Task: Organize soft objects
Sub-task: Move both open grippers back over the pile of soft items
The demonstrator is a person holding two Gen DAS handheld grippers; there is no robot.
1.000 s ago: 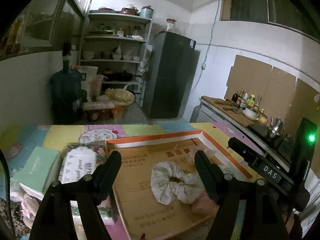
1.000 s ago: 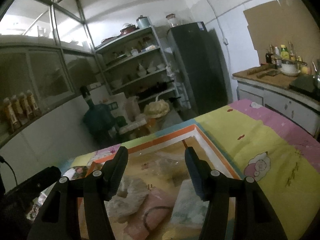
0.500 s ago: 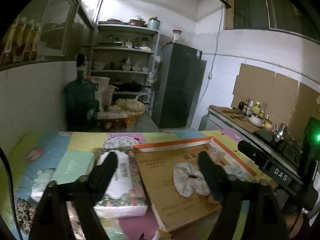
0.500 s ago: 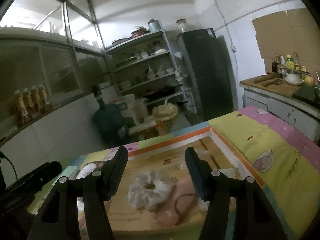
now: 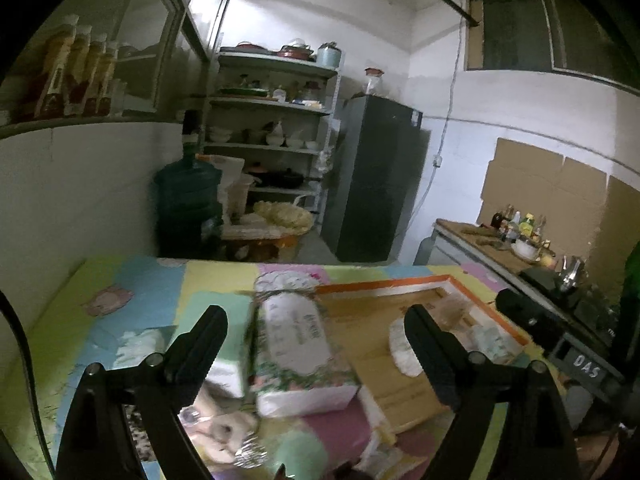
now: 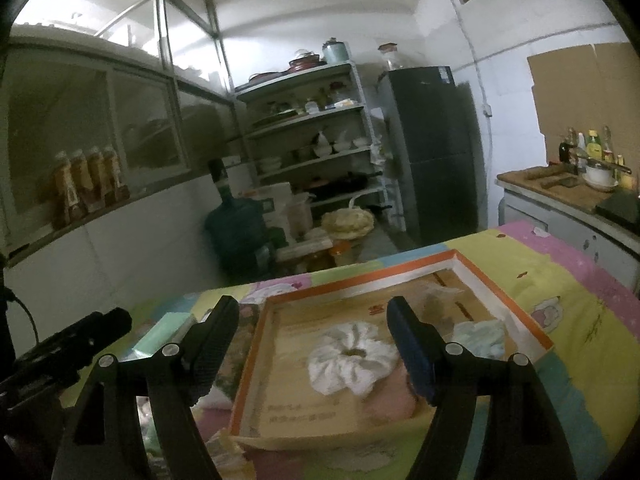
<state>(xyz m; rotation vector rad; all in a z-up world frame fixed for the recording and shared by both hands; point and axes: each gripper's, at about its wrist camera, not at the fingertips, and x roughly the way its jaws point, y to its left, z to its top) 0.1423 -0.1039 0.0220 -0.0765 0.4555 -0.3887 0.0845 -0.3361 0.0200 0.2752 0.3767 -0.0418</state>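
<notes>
White ruffled fabric, the ring-shaped scrunchie (image 6: 352,356) lies flat mid-floor in the shallow orange-rimmed cardboard tray (image 6: 532,330), hole facing up, no long axis. Right of it in the tray: a crumpled pale-blue cloth (image 6: 480,332). Left of the tray: a floral tissue pack (image 5: 298,356), long axis running away. Left tool (image 5: 316,344) stands wide, empty; right tool (image 6: 312,332) is opening, empty.

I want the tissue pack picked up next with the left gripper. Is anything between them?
Nothing visible: the left gripper, jaws wide and empty, faces the tissue pack directly. The cardboard tray lies beside it, not in front.
</notes>
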